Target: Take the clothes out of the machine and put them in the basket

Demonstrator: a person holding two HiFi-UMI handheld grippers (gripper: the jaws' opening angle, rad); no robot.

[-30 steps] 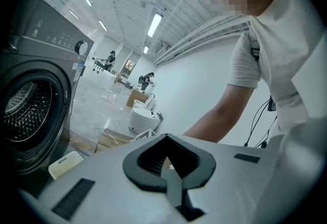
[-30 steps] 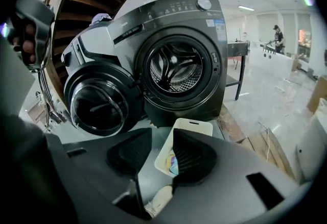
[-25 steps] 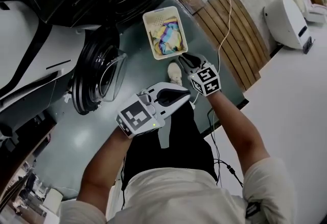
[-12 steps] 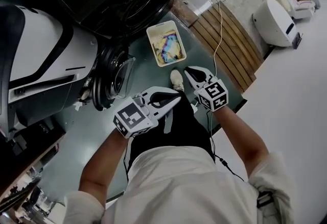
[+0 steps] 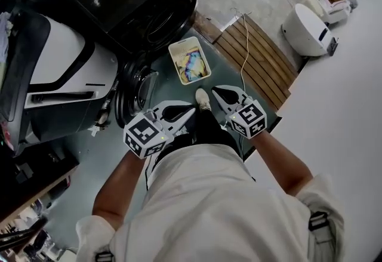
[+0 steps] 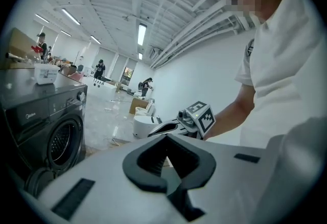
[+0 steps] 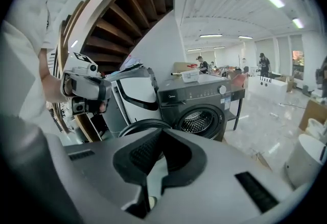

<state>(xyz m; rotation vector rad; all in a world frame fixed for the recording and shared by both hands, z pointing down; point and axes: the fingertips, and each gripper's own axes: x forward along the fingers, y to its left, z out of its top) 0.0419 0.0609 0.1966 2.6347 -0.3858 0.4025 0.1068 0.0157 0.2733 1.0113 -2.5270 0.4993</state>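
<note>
2 grippers closed on nothing: left gripper (image 5: 190,110) and right gripper (image 5: 216,90), held near the waist, probably because unloading is done. Colourful clothes (image 5: 194,65) lie in the basket (image 5: 174,52) beside the open washer door (image 5: 136,92).

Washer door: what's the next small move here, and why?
Probably push the washer door shut with the left gripper, which is nearer it. The drum looks bare and colourful clothes lie in the basket. Both it and the right gripper are shut and empty.
</note>
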